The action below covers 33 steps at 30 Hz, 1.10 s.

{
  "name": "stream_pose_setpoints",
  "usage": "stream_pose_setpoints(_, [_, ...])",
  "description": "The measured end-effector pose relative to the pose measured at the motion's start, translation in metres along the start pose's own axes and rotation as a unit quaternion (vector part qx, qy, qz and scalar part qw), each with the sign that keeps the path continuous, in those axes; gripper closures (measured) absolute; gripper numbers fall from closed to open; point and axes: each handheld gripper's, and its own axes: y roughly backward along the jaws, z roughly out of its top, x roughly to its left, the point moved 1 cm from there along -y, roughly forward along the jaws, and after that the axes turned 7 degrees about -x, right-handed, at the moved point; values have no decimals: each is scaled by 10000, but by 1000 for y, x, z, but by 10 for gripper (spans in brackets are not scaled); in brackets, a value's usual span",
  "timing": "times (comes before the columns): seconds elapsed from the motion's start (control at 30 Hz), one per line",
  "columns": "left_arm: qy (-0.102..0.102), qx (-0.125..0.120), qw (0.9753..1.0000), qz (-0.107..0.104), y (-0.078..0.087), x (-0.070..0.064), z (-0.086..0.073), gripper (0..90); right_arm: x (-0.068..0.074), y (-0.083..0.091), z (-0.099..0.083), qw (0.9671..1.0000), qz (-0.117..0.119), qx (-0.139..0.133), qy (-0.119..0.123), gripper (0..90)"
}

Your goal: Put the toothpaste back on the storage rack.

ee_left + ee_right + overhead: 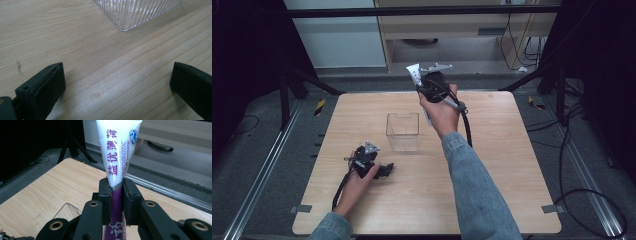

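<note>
My right gripper (116,192) is shut on a white and purple toothpaste tube (117,150) that stands upright between its jaws. In the high view that right gripper (428,85) is held up over the table's far edge, just right of a clear plastic box (402,131), with the tube (414,73) sticking out above it. My left gripper (384,170) rests low on the table near the front left, open with nothing between its jaws. In the left gripper view the left gripper (117,82) points at bare wood, with a corner of the ribbed clear box (135,12) ahead.
The wooden table (492,165) has bare surface right of the box and toward the front. Black cables (592,190) trail on the floor at the right. A cabinet (452,30) stands beyond the far edge. A corner of the box (67,211) lies below the right gripper.
</note>
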Motion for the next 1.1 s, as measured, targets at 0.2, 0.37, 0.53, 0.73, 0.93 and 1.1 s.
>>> stream_pose_setpoints(0.2, [2, -2, 10000, 0, 0, 0, 0, 0, 12, -10, 3, 9999, 6, -142, 42, 784])
stream_pose_setpoints(0.37, [0, -1, 10000, -2, 0, 0, 0, 0, 16, -15, 7, 9997, 13, -252, 72, 784])
stream_pose_setpoints(0.53, [1, -2, 10000, -1, 0, 0, 0, 0, 20, -19, 10, 9994, -1, -322, 94, 783])
stream_pose_setpoints(0.73, [-2, 1, 10000, -2, 0, 0, 0, 0, 24, -21, 12, 9992, -9, -392, 95, 784])
stream_pose_setpoints(0.93, [-1, 0, 10000, -2, 0, 0, 0, 0, 26, -24, 10, 9992, -24, -394, 114, 784])
stream_pose_setpoints(1.1, [-2, 1, 10000, -2, 0, 0, 0, 0, 31, -26, 9, 9989, 15, -447, 124, 784])
